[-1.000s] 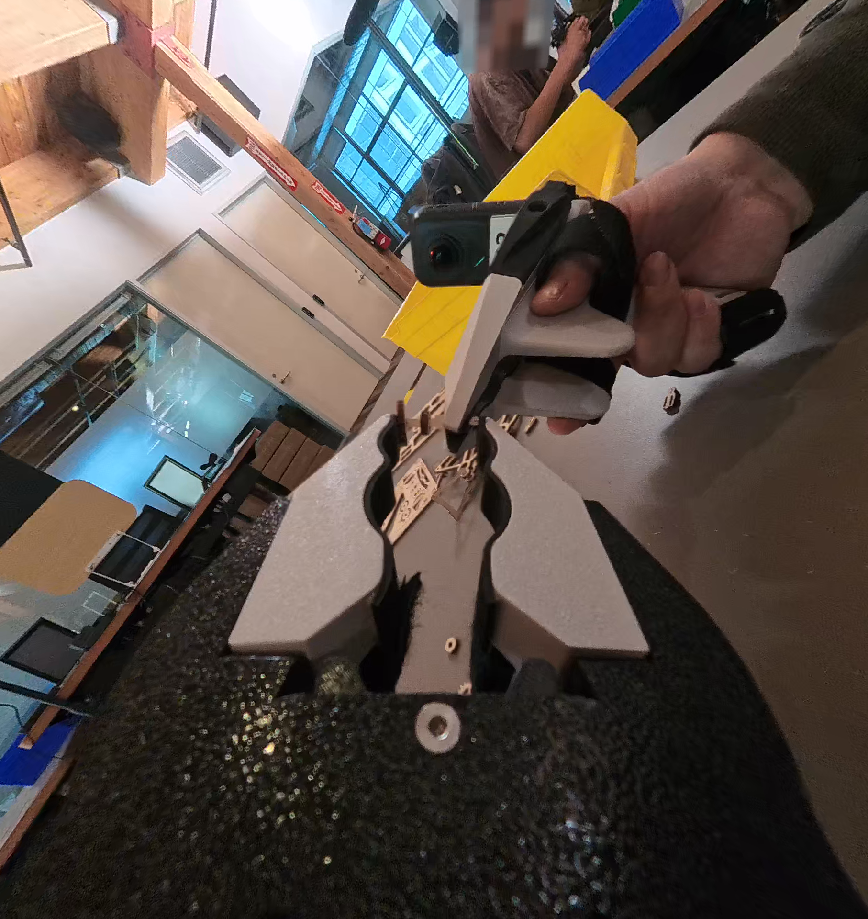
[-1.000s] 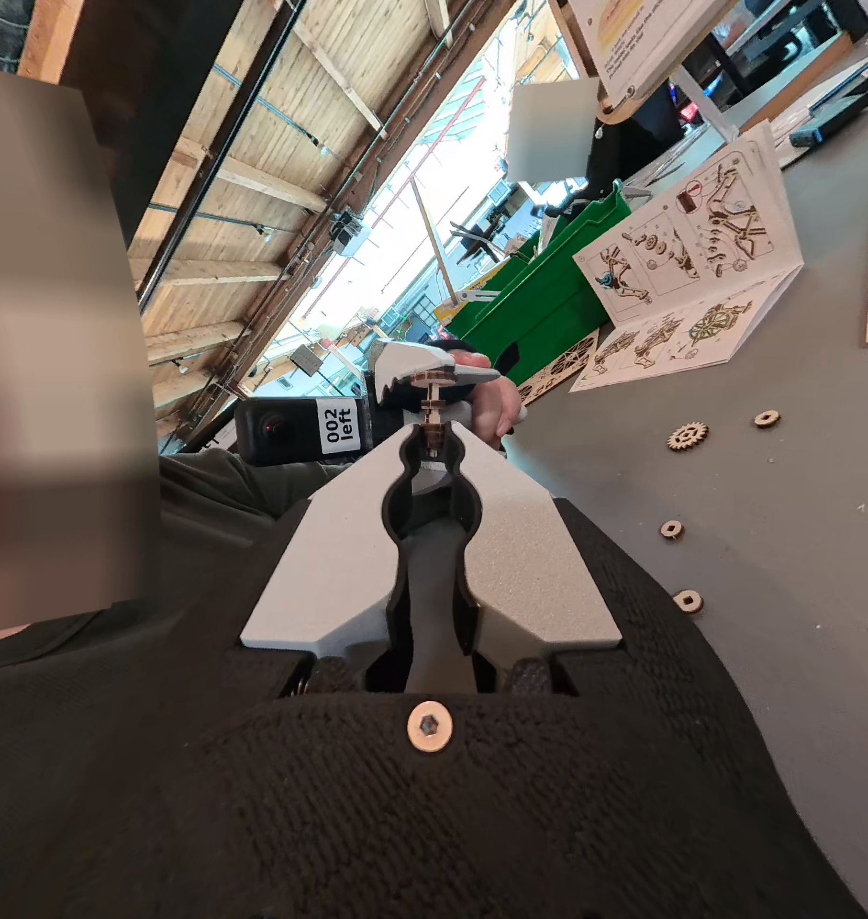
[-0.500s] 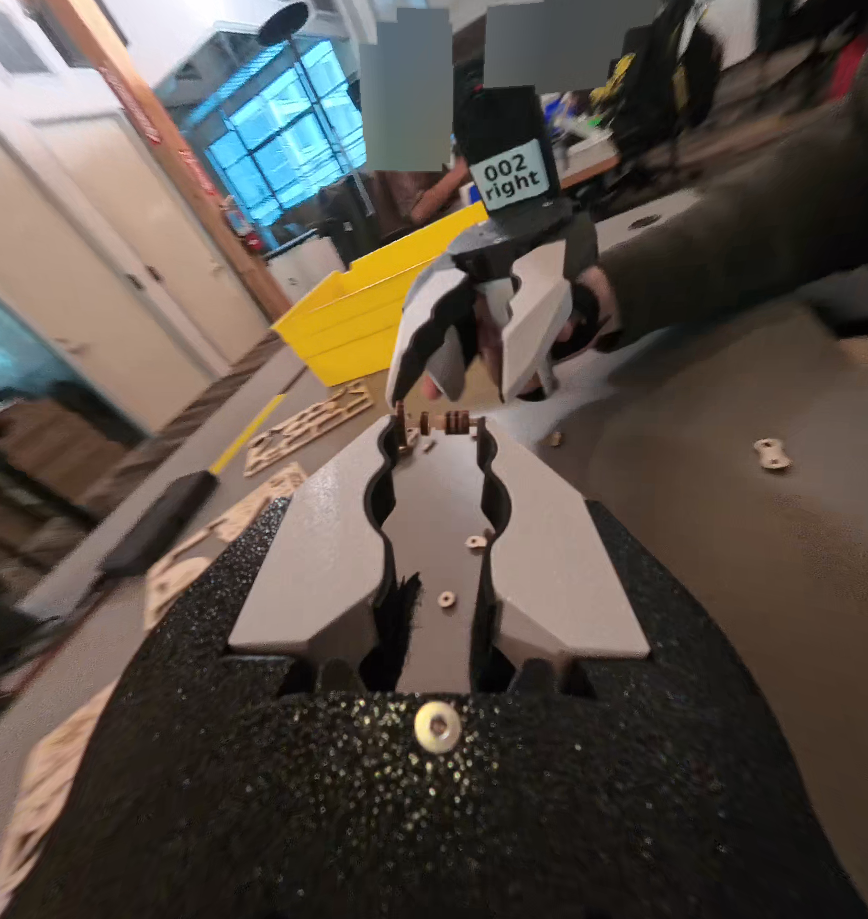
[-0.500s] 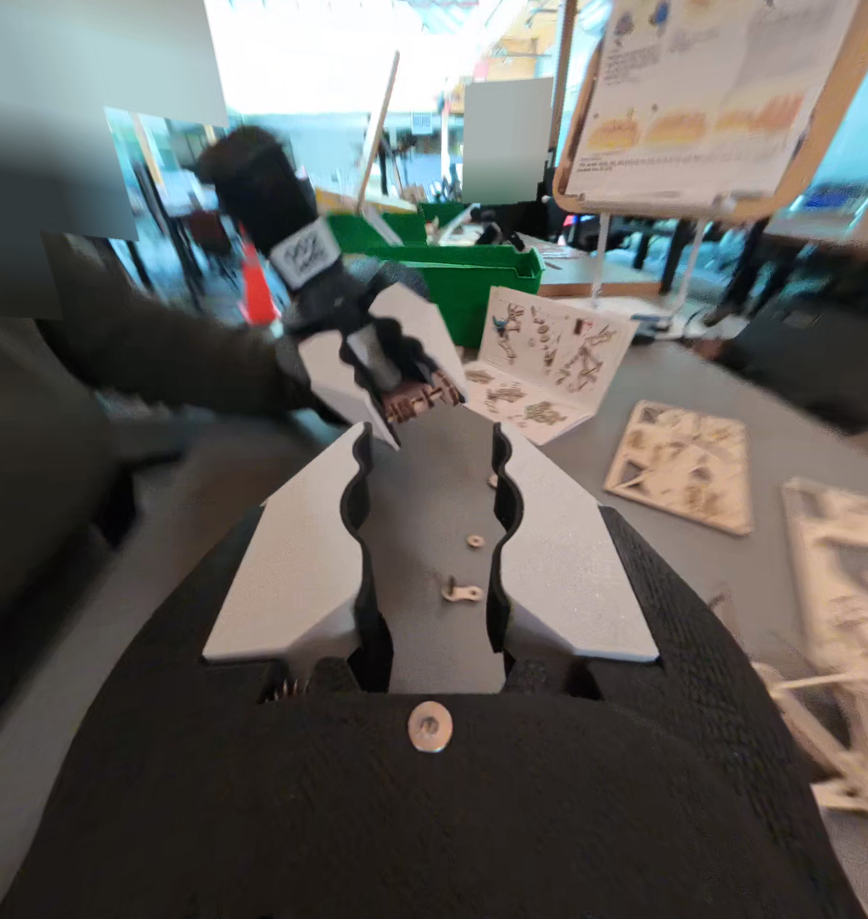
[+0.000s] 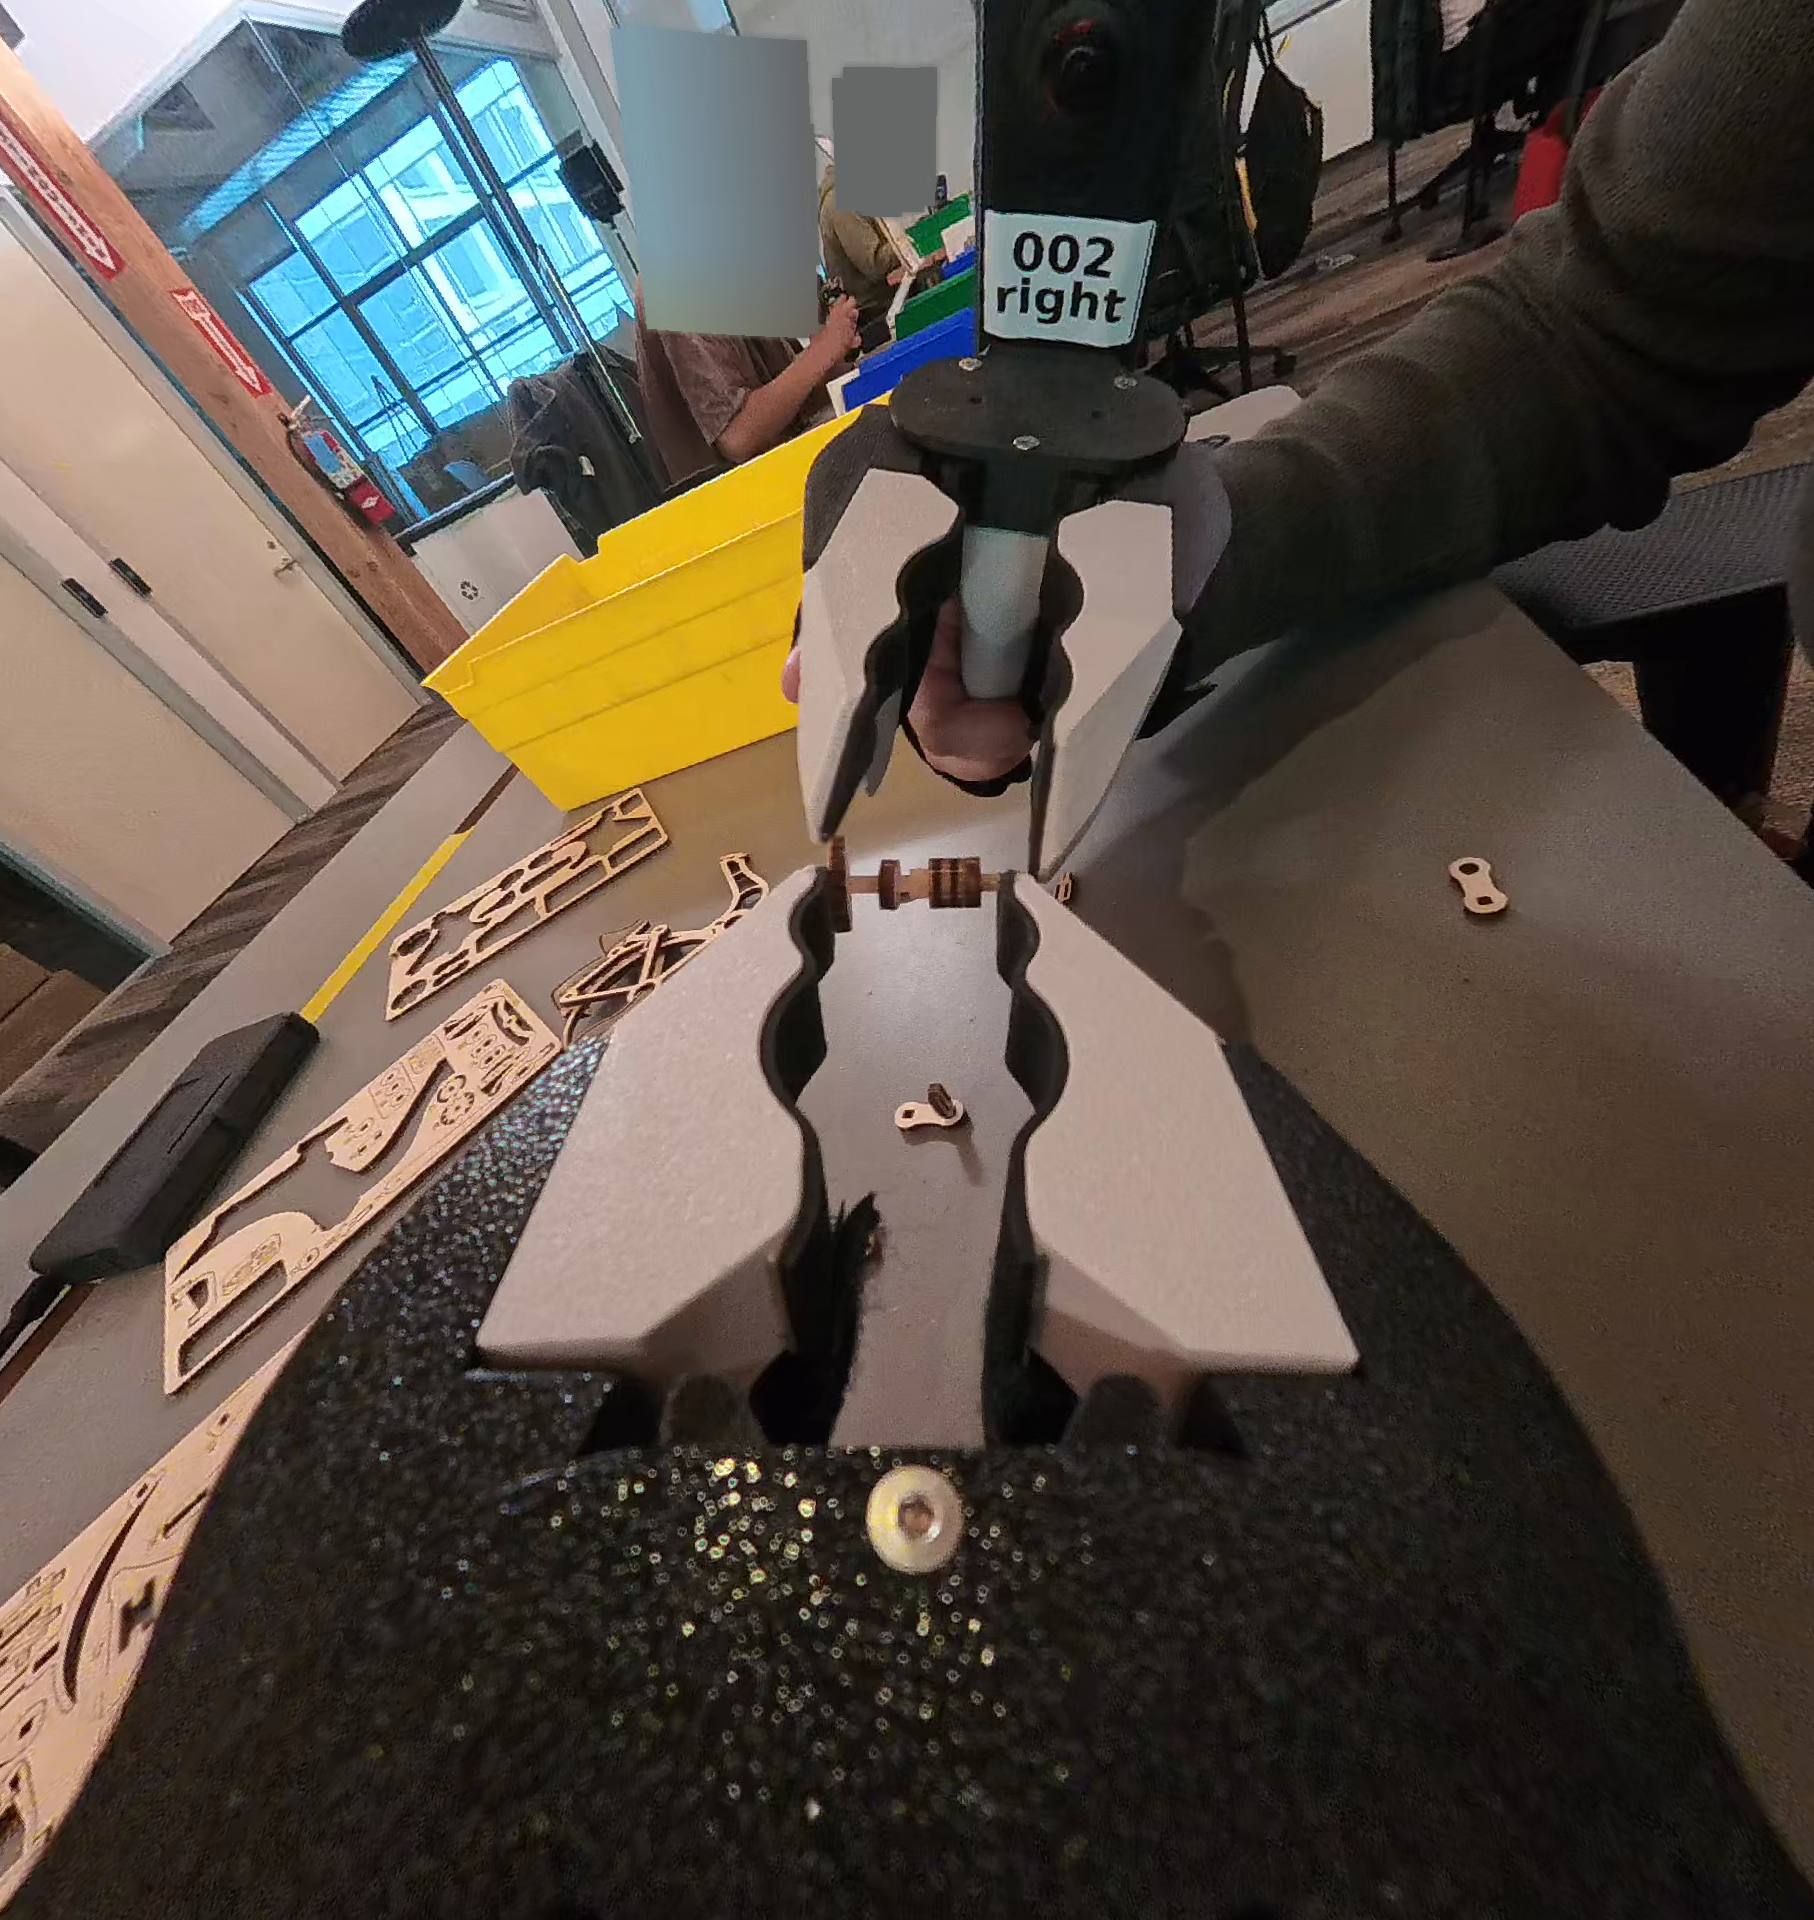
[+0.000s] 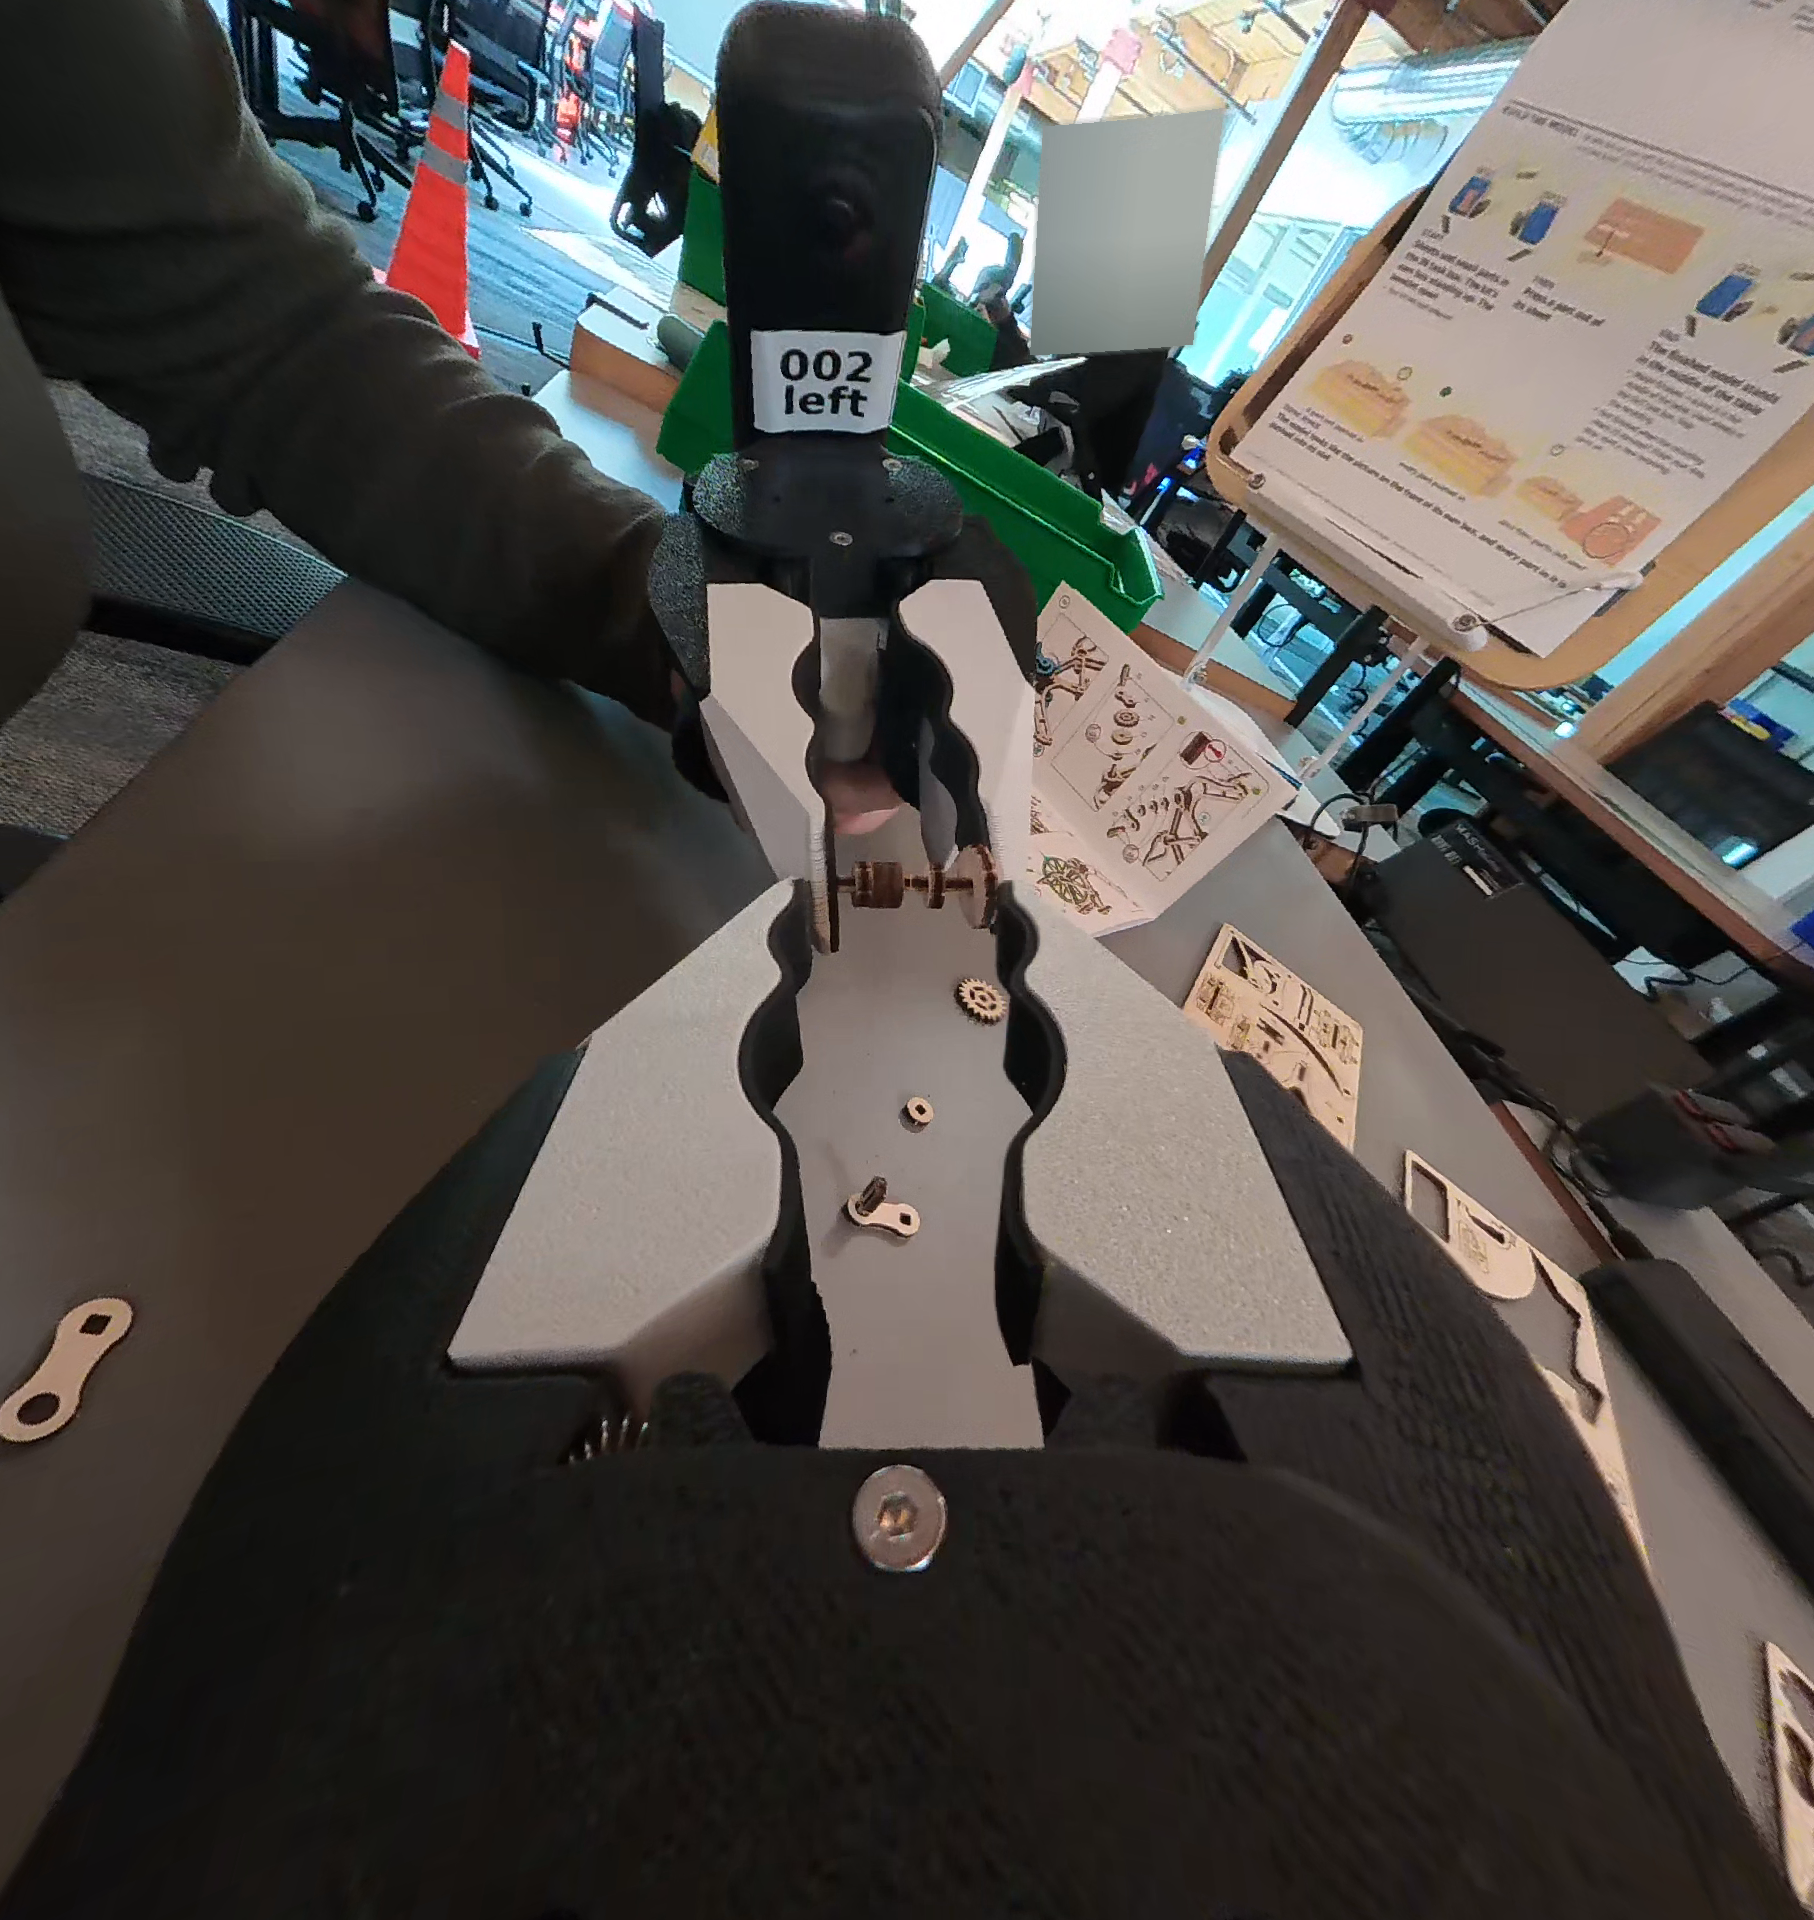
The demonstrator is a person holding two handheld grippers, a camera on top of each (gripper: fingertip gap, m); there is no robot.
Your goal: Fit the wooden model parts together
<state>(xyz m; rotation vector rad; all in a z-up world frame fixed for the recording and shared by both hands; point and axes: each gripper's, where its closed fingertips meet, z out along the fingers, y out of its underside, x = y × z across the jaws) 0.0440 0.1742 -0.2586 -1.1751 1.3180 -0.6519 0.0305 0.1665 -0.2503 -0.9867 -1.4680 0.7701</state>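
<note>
Left wrist view: the left gripper point(image 5: 918, 902) holds a small wooden axle point(image 5: 908, 883) crosswise, its ends pinned between the two fingertips, so it is clenched on the axle. The axle carries discs and spacers and hangs above the grey table point(image 5: 1402, 1039). The right gripper point(image 5: 929, 852) faces it from the far side, jaws spread about as wide as the axle is long, its tips right at the axle's ends; whether they press on it I cannot tell. On the table under the near fingers lies a link piece point(image 5: 929, 1114); another link point(image 5: 1477, 886) lies to the right. Cut-out wooden sheets point(image 5: 529, 904) and a yellow bin point(image 5: 654, 644) are at left.

Right wrist view: the same axle point(image 6: 903, 885) spans the tips of both grippers. The right gripper point(image 6: 903, 914) has its tips level with the end discs, and again contact is unclear. The left gripper point(image 6: 903, 862) points down from the far side.

To do the step well, I judge the axle should stay level and the squeeze be straight along it, so the discs seat on the shaft without tilting; a skewed push could snap it or pop it free.

Only the right view shows the loose gear point(image 6: 981, 1000), a small washer point(image 6: 917, 1110), the open instruction booklet point(image 6: 1142, 769) and the green bin point(image 6: 986, 478). Only the left view shows the yellow bin.
</note>
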